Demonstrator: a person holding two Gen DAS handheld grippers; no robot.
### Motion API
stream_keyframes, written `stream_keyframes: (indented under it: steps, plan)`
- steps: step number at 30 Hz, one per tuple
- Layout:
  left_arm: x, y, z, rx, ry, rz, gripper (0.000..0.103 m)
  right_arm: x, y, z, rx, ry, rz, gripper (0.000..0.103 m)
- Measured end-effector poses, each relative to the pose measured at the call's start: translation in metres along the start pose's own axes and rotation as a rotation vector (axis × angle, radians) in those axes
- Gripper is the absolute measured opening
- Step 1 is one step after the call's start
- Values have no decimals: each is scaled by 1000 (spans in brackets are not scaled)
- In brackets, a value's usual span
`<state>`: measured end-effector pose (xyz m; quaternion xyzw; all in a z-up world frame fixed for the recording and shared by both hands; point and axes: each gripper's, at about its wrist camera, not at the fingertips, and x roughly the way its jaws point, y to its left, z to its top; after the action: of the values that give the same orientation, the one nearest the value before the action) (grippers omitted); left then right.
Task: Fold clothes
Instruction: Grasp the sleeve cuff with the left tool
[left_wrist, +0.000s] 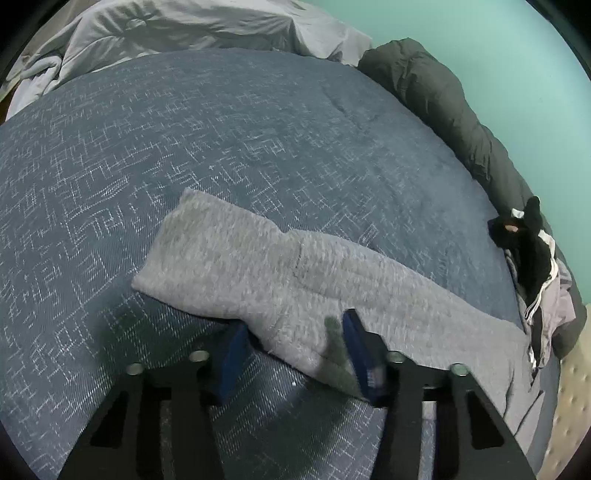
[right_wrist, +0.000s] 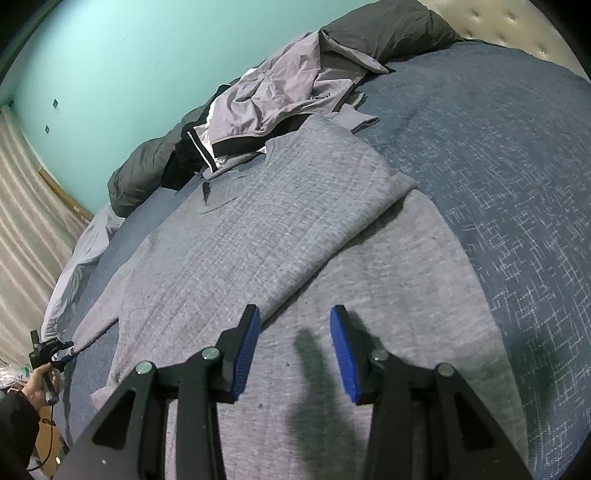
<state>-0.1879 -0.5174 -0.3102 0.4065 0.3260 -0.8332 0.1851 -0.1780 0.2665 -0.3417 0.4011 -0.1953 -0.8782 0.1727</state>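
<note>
On the bed, over a blue bedspread (left_wrist: 221, 129) flecked with white crosshatch: one grey knitted sweater (right_wrist: 258, 221), spread flat, one side folded in over the body.

Left tongs (left_wrist: 295, 321): closed on the cuff end of the sweater's long sleeve (left_wrist: 240, 258), blue pads on either side of the cloth. Seen from the right wrist as cloth drawn to a point at the far left, a person's hand (right_wrist: 37, 391) on the handle there.

Right tongs (right_wrist: 295, 310): open, pads apart above the lower body of the sweater, gripping nothing, shadow falling on the grey cloth between them.

Touching the sweater's collar end: one loose heap of clothes, with a pale grey jacket (right_wrist: 280, 88) on top and a black garment with white stripes (left_wrist: 528, 251) beside it. Overlaps the neckline, so crowds that end.

Behind the heap, along the teal wall (right_wrist: 129, 55): one dark olive rolled duvet (left_wrist: 443, 92). At the far end of the bed: one crumpled pale grey sheet (left_wrist: 166, 26). Beside the heap: a beige tufted headboard (left_wrist: 569, 406). Past the bed's edge: a striped beige curtain (right_wrist: 26, 203).

Counted: two tongs, one sweater, one heap, two garments told apart in it.
</note>
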Motion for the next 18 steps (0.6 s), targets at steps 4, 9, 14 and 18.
stream_keyframes:
  steps: [4, 9, 14, 18]
  plan:
    - [-1, 3, 2, -7, -7, -5, 26, -1, 1, 0, 3, 1, 11, 40]
    - [-10, -9, 3, 45, -25, -30, 19, 0, 3, 1, -1, 2, 14, 40]
    - [-24, -36, 2, 75, -33, -103, 16, -1, 3, 0, 1, -2, 13, 40]
    - [-33, -77, 3, 145, -35, -179, 16, -1, 4, 1, 0, -4, 18, 40]
